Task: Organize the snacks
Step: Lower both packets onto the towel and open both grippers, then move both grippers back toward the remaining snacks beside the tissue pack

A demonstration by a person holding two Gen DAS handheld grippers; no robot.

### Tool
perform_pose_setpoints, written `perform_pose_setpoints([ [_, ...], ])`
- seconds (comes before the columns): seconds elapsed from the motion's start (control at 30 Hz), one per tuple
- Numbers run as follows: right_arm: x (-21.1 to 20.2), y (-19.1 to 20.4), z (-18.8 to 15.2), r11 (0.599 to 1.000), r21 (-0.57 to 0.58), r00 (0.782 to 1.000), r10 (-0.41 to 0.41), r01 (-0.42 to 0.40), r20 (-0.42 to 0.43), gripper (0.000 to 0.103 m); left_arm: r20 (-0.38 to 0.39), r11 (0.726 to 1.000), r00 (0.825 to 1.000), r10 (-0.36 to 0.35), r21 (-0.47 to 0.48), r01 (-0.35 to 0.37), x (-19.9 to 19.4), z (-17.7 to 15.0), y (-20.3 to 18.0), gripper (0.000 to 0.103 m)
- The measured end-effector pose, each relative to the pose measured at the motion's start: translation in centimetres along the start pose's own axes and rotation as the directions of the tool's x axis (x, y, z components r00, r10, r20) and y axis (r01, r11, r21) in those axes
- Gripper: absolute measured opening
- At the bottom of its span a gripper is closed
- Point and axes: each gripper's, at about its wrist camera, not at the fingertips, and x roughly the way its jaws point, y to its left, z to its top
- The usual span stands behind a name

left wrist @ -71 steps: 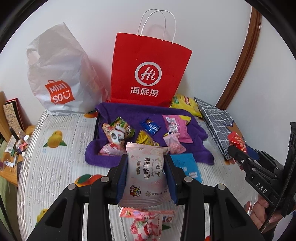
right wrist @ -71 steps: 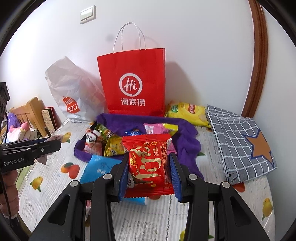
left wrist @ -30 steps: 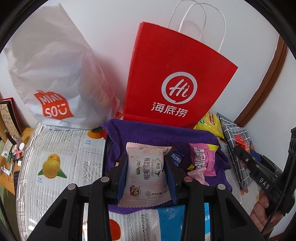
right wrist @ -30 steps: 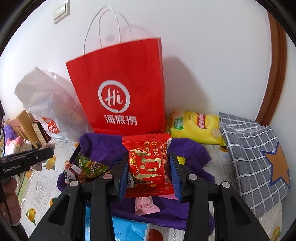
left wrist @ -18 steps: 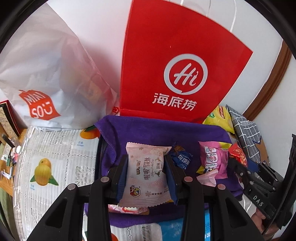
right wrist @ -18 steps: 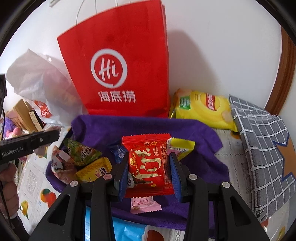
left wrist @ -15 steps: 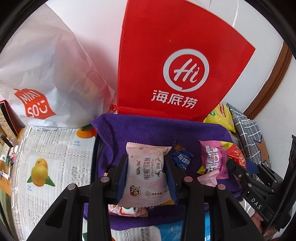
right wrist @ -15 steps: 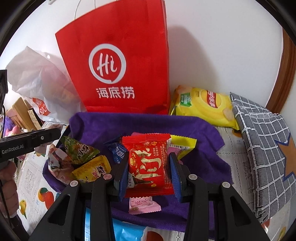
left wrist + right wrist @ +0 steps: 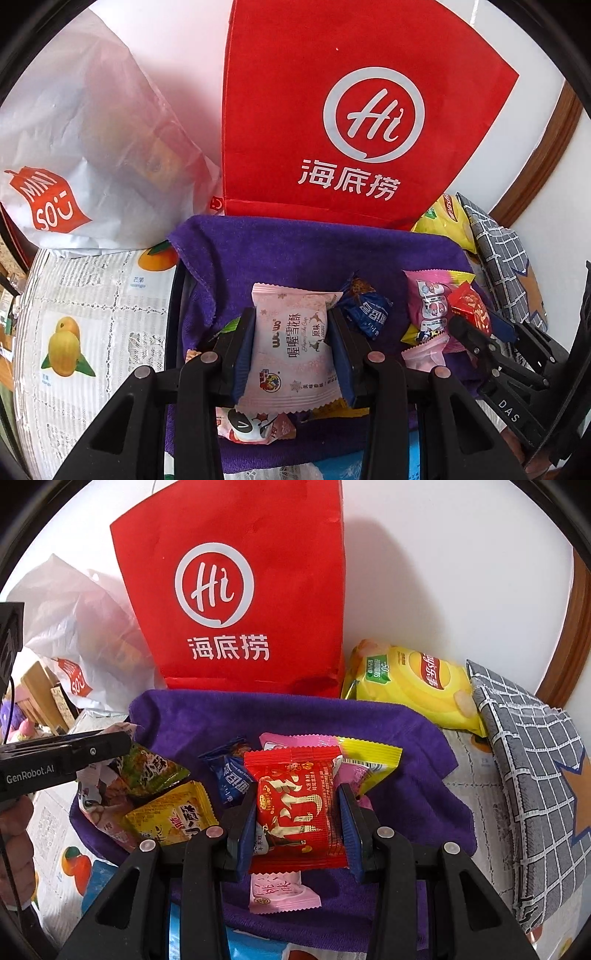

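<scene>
The left tool (image 9: 291,343) is clamping a pale pink crinkled snack packet (image 9: 293,347) between its blue pads, hovering over the near left of a fuzzy purple towel (image 9: 295,251). The right tool (image 9: 297,819) is gripping a glossy red foil packet (image 9: 297,808) over the towel's middle. Several loose wrapped snacks are lying on the towel, among them a blue twist-wrapped candy (image 9: 231,775) and a yellow sachet (image 9: 173,812). One stiff red paper bag (image 9: 236,590) is standing at the far edge, blocking the wall. One crumpled white plastic bag (image 9: 92,147) is sitting left of it, and one yellow chip bag (image 9: 417,683) right. The counter (image 9: 92,314) is wearing a ribbed fruit-print cover.
</scene>
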Motion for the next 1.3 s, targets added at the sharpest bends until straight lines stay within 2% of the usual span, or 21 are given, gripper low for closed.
perform_pose_setpoints([
  [0.7,0.1,0.0,-0.1,1.0,-0.011,1.0,-0.024,0.024,0.008,0.042,-0.016,1.0,1.0,-0.015,-0.013,0.015,0.8,-0.1,0.1,0.04],
  [0.83,0.0,0.3,-0.1,1.0,-0.02,1.0,-0.017,0.017,-0.003,0.047,-0.017,0.999,0.999,-0.028,-0.02,0.028,0.3,0.0,0.2,0.045],
  [1.0,-1.1,0.8,0.0,0.999,-0.031,1.0,-0.021,0.021,0.016,0.058,0.005,0.998,0.998,-0.058,-0.025,0.058,-1.3,0.1,0.0,0.058],
  [1.1,-2.3,1.0,0.2,0.999,-0.029,0.998,-0.025,0.027,0.049,0.065,0.018,0.998,0.998,-0.06,-0.019,0.06,-2.4,0.0,-0.3,0.06],
  [1.3,-4.8,1.5,0.4,0.999,-0.016,0.996,-0.027,0.029,0.087,0.066,0.042,0.998,0.997,-0.063,-0.017,0.064,-4.8,-0.8,0.0,0.061],
])
